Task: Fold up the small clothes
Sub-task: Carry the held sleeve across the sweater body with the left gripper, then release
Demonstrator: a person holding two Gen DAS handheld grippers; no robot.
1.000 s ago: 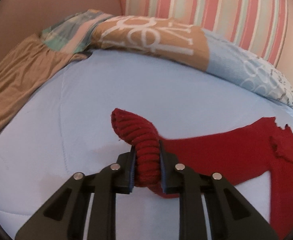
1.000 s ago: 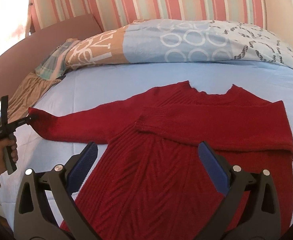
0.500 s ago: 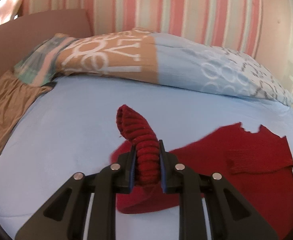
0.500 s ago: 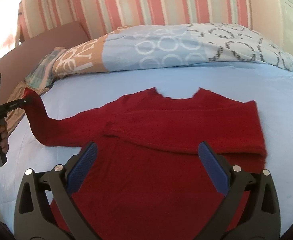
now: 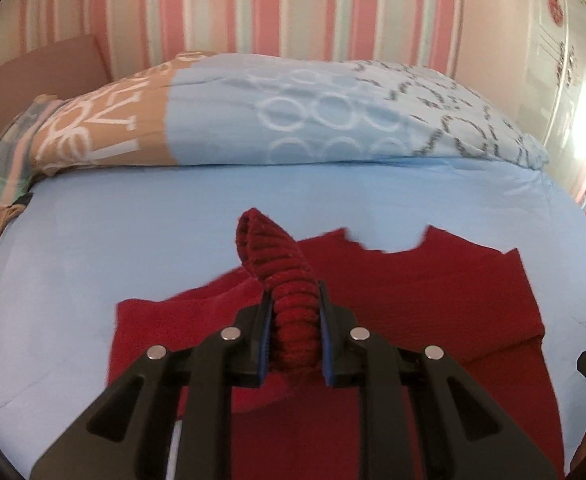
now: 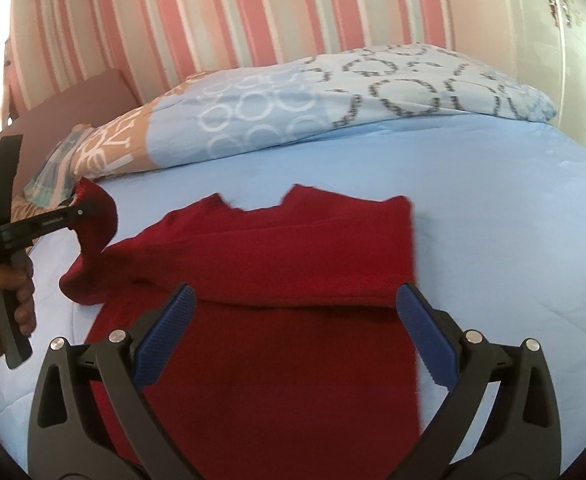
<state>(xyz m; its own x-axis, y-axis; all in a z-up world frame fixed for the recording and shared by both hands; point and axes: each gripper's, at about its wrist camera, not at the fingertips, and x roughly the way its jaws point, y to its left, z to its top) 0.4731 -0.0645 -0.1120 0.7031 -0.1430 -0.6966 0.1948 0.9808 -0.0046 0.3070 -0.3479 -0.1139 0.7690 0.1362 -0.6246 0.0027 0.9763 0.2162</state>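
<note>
Moved: your left gripper (image 5: 295, 332) has carried the ribbed cuff (image 5: 289, 280) inward over the red knit sweater (image 6: 293, 280).
Fingers: left pinching cuff; right gripper (image 6: 293, 336) spread, empty.
Sweater: mid-bed (image 6: 513, 200), soft, floppy, stretchy; grip ribbed edges.

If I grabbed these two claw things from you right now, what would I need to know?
Left claw: shut on the cuff of the red sweater's sleeve, lifted off the bed.
Right claw: open, holding nothing, hovering over the sweater's body.
Red sweater: flat on the blue sheet, neckline toward the patterned duvet.
Done: the other sleeve already lies folded across the chest.
Left: lay this sleeve across the chest too, then probably fold the body up.
</note>
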